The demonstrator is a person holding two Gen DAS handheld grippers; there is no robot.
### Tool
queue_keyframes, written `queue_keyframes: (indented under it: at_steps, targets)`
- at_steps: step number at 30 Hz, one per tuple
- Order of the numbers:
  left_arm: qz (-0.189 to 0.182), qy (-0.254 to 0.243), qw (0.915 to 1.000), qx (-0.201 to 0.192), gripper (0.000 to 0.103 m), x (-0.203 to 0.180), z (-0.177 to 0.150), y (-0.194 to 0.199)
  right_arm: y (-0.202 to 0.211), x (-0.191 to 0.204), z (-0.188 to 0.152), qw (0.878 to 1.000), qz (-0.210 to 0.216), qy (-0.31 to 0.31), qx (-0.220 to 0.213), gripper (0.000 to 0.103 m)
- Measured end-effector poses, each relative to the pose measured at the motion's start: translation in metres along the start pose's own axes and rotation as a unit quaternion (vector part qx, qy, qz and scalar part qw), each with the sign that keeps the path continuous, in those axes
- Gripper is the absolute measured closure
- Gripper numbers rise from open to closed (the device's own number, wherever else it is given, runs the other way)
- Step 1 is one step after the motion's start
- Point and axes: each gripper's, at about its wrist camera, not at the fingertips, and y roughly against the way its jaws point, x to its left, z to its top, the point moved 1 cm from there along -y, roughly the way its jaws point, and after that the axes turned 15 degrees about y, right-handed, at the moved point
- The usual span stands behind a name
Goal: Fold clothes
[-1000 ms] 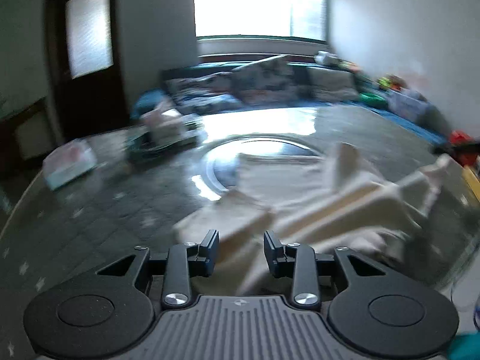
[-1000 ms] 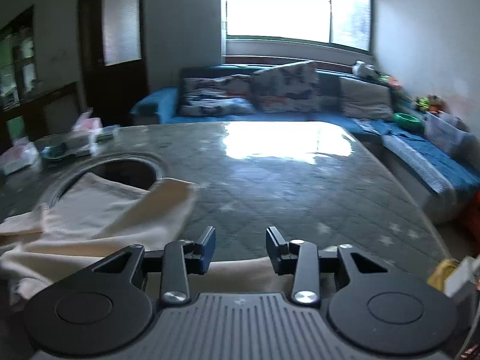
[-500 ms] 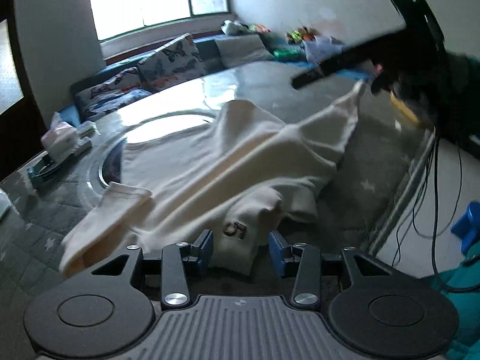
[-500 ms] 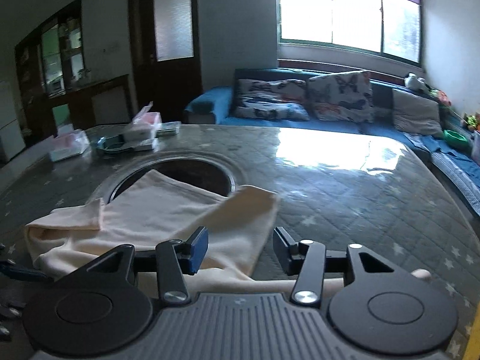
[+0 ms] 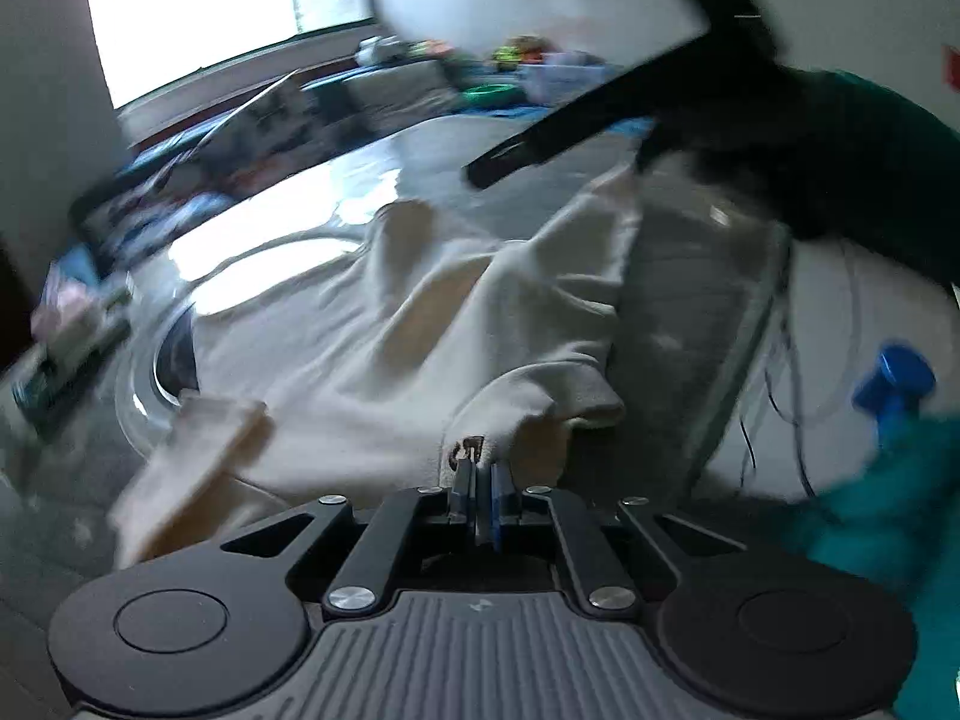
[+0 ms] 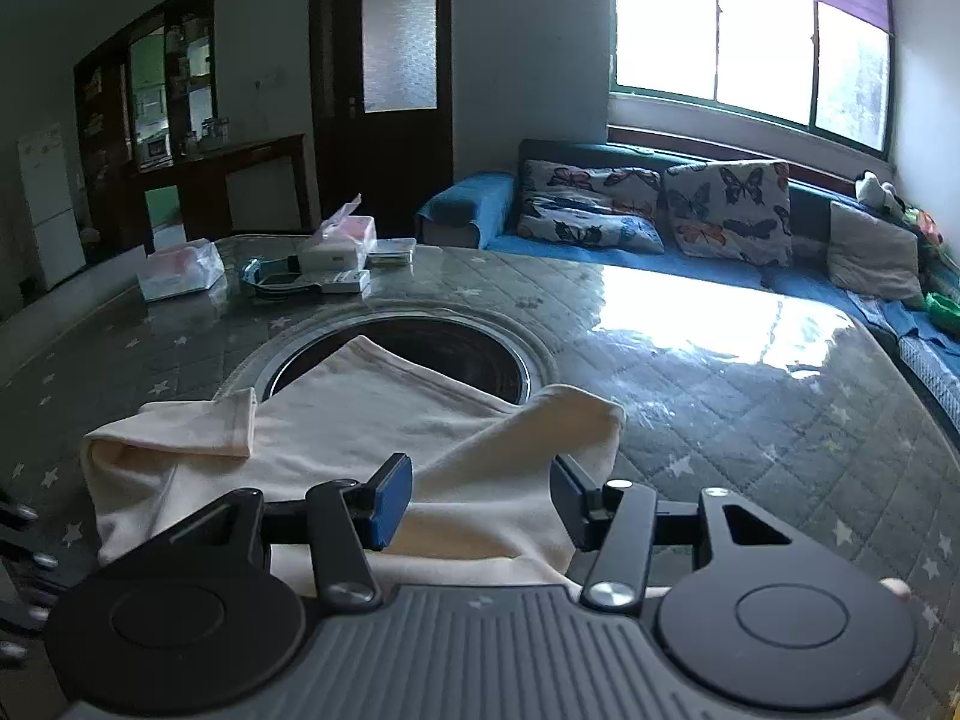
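A cream T-shirt [image 5: 384,354] lies crumpled on the quilted table, partly over a round recess. In the left wrist view my left gripper [image 5: 478,474] is shut on the shirt's near edge, by a small dark logo. The right gripper's black body [image 5: 576,126] hangs blurred over the shirt's far corner in that view. In the right wrist view the same T-shirt [image 6: 336,414] spreads in front, one sleeve [image 6: 180,432] folded over at the left. My right gripper [image 6: 480,498] is open just above the shirt's near fold, nothing between its fingers.
The table [image 6: 750,396] has a round dark recess [image 6: 456,354] in its middle. Tissue boxes and small items [image 6: 324,264] sit at its far left. A blue sofa with butterfly cushions [image 6: 660,210] runs behind. Cables and a blue object [image 5: 894,378] lie off the table's right edge.
My left gripper went from open to shut on the shirt's edge near the logo. My right gripper stayed open and moved slightly closer over the shirt.
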Motion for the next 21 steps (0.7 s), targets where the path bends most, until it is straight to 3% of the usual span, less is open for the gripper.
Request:
queue_keyframes:
  at_steps: [3,8,13,18,21]
  targets:
    - [-0.011,-0.001,0.9999,0.013,0.094,0.007,0.000,0.007,-0.005,0.002,0.000,1.000,0.006,0.004,0.004,0.051]
    - [-0.002,0.041,0.9991,-0.009,0.093,0.025,0.017,0.002,-0.025,0.003,-0.011,0.999,0.016,-0.003,0.029,0.051]
    - [0.051,0.081,0.9950,-0.028,0.088,0.050,0.046,-0.023,-0.044,-0.013,-0.018,0.999,0.009,-0.021,0.048,0.051]
    - [0.131,0.151,0.9796,-0.019,0.087,0.099,0.077,-0.070,-0.070,-0.042,-0.020,0.997,-0.005,-0.054,0.062,0.053]
    - [0.155,0.179,0.9714,-0.015,0.074,0.124,0.096,-0.095,-0.085,-0.060,-0.022,0.995,-0.013,-0.074,0.070,0.053]
